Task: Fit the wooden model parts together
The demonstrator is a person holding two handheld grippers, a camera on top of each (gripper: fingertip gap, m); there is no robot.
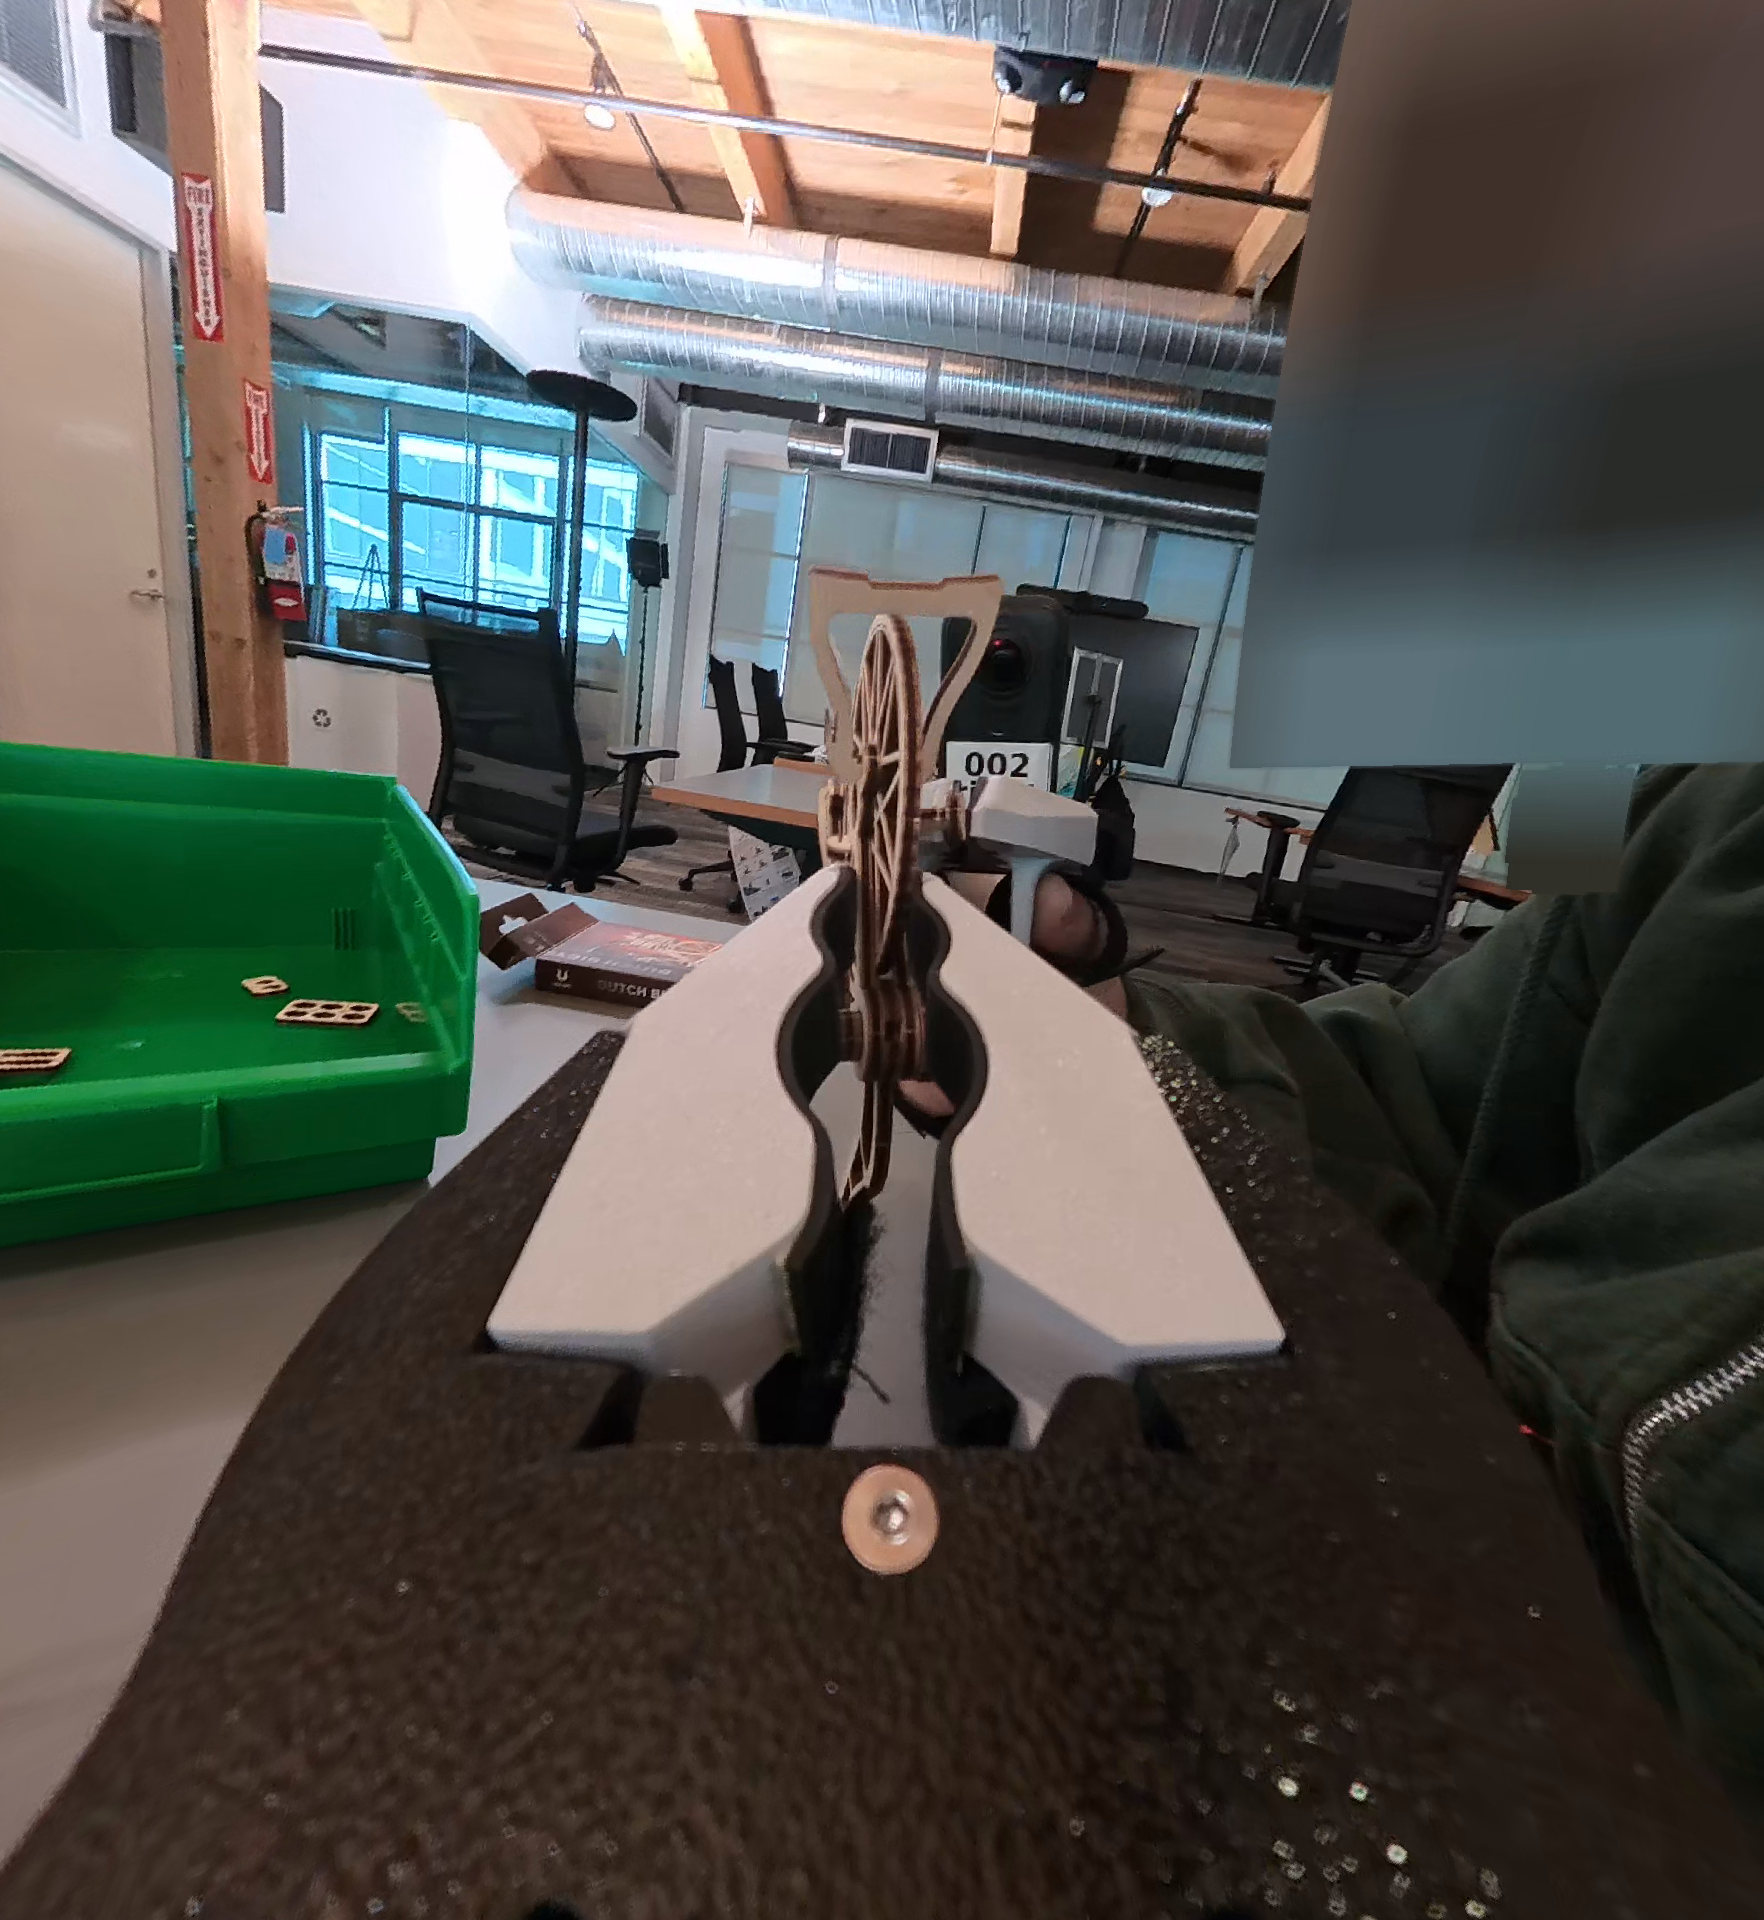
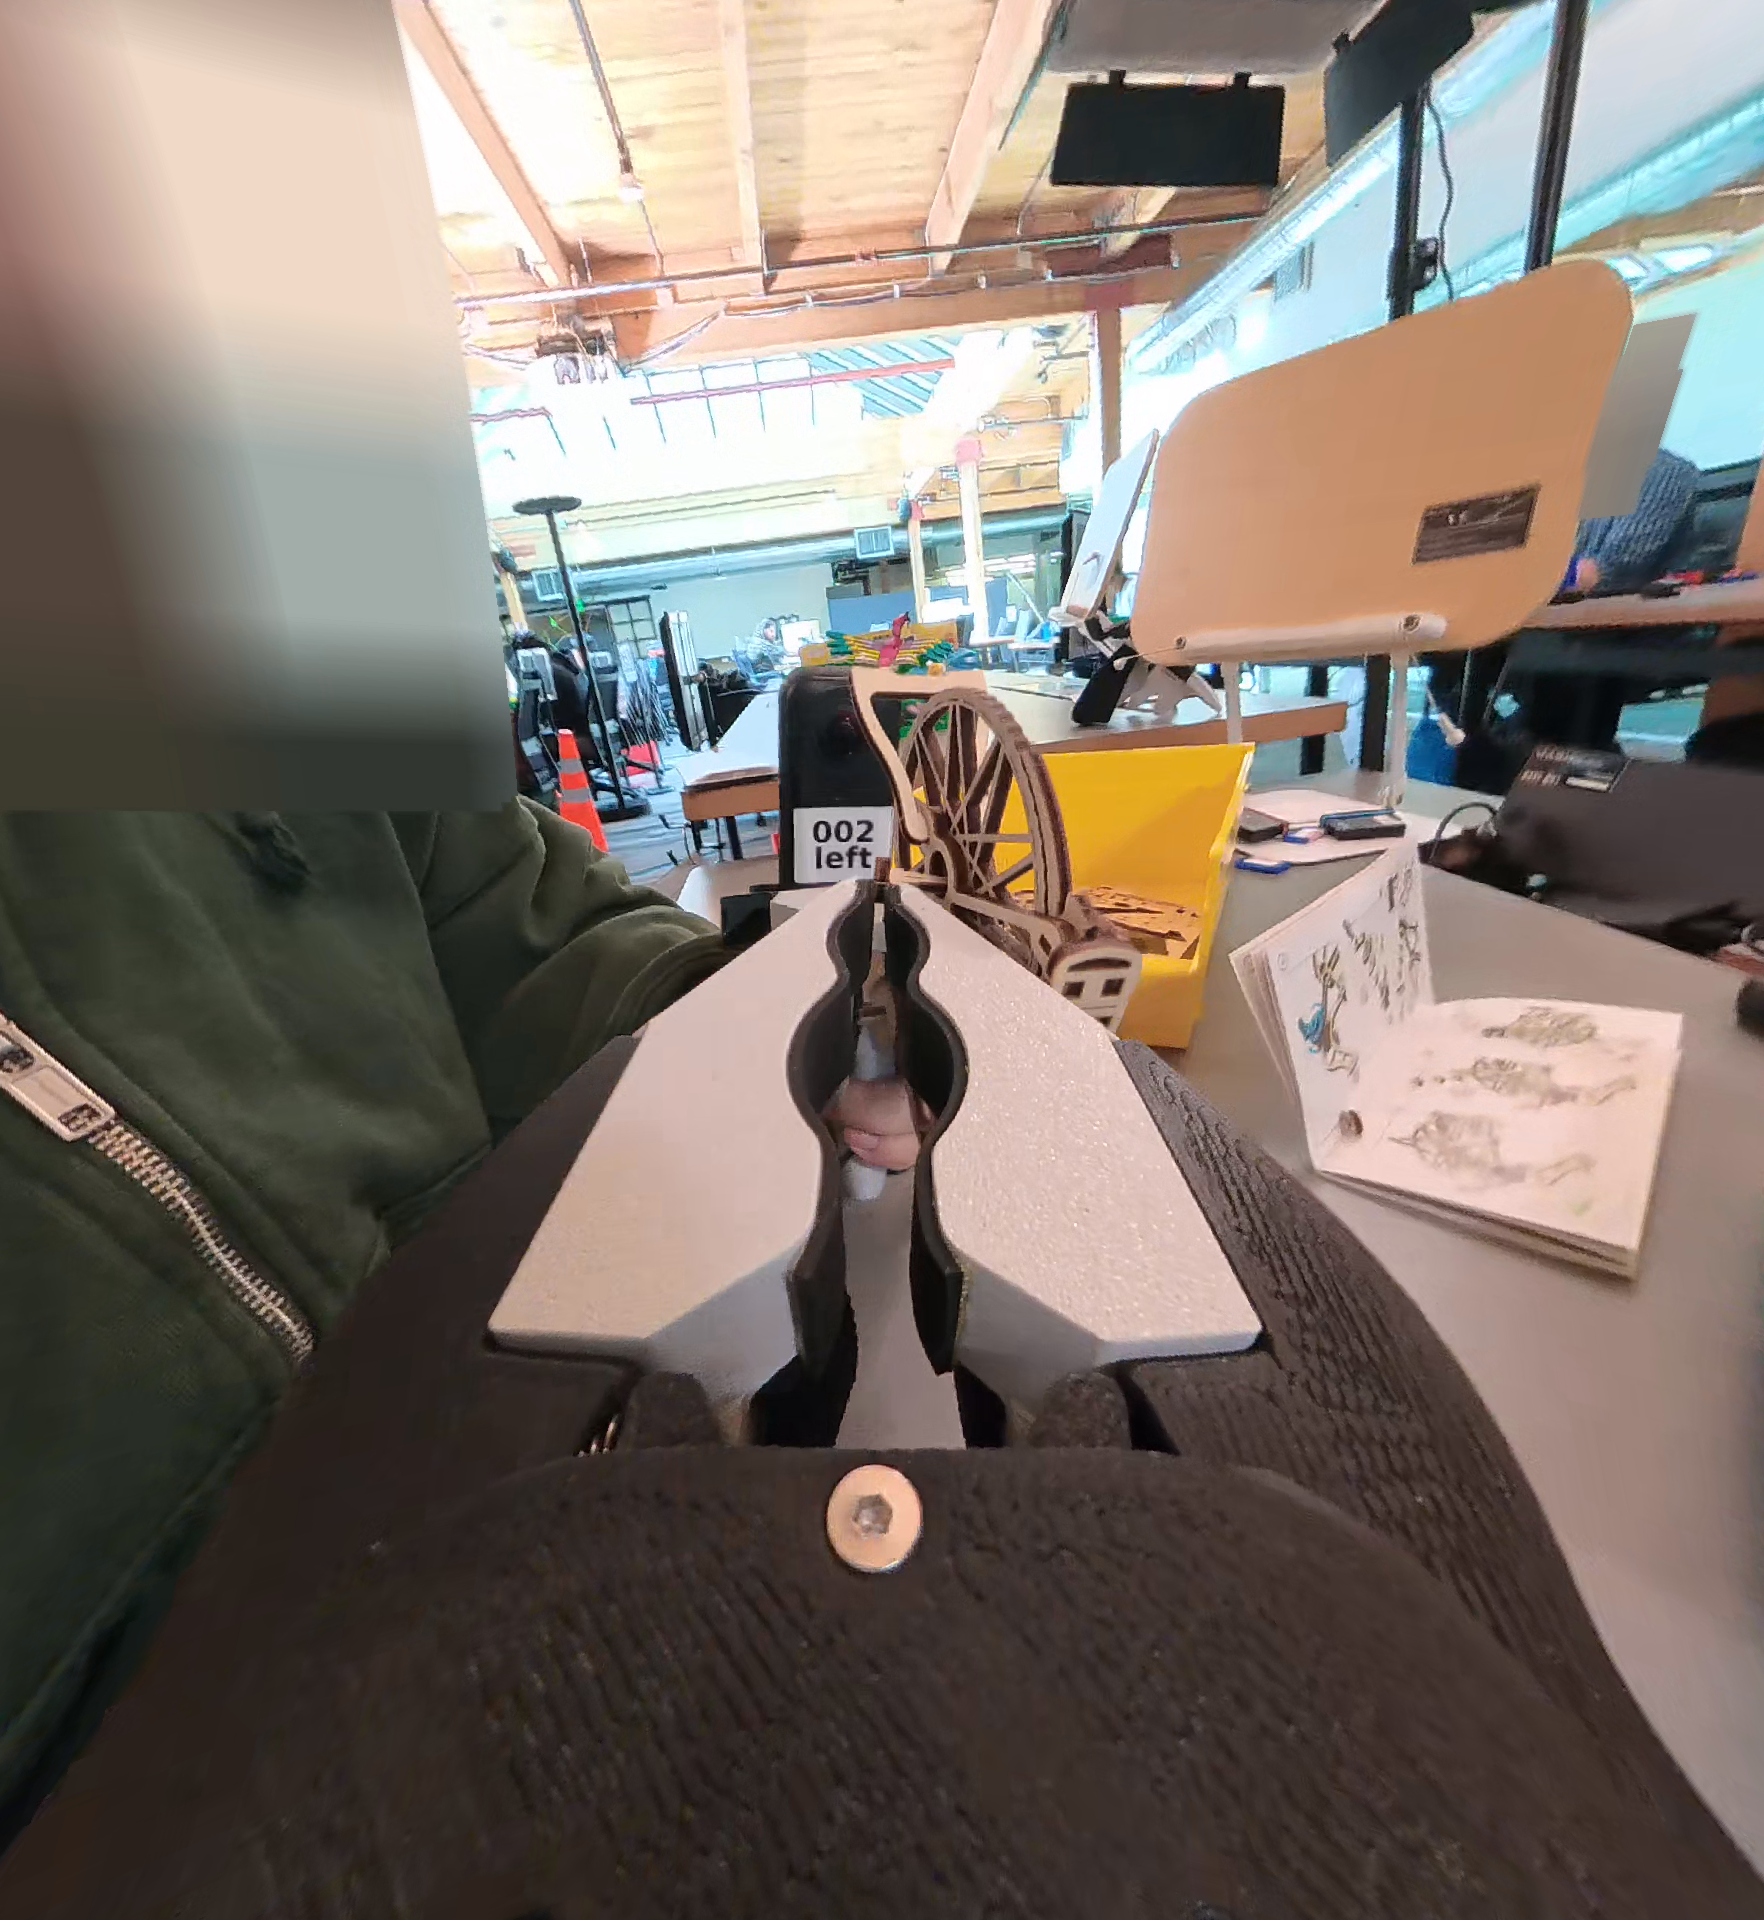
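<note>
Because the table (image 2: 1480, 1382) is the biggest thing here, I place everything against the wooden wheel assembly (image 1: 880, 821), which I hold raised above it and close to my chest, so both cameras get a view of the joint. Left of the wheel assembly sits the green bin (image 1: 182, 997) with loose wooden parts (image 1: 327, 1010) in reach; behind it in the right wrist view sits the yellow bin (image 2: 1158, 831), and to its right there the open instruction booklet (image 2: 1480, 1101) lies flat for reference. My left gripper (image 1: 880, 904) pinches the wheel edge-on between its 2 fingers, steadying it upright. My right gripper (image 2: 880, 914) has its fingers nearly pressed together at the tips beside the wheel's hub, probably on a small part; I cannot tell which.
</note>
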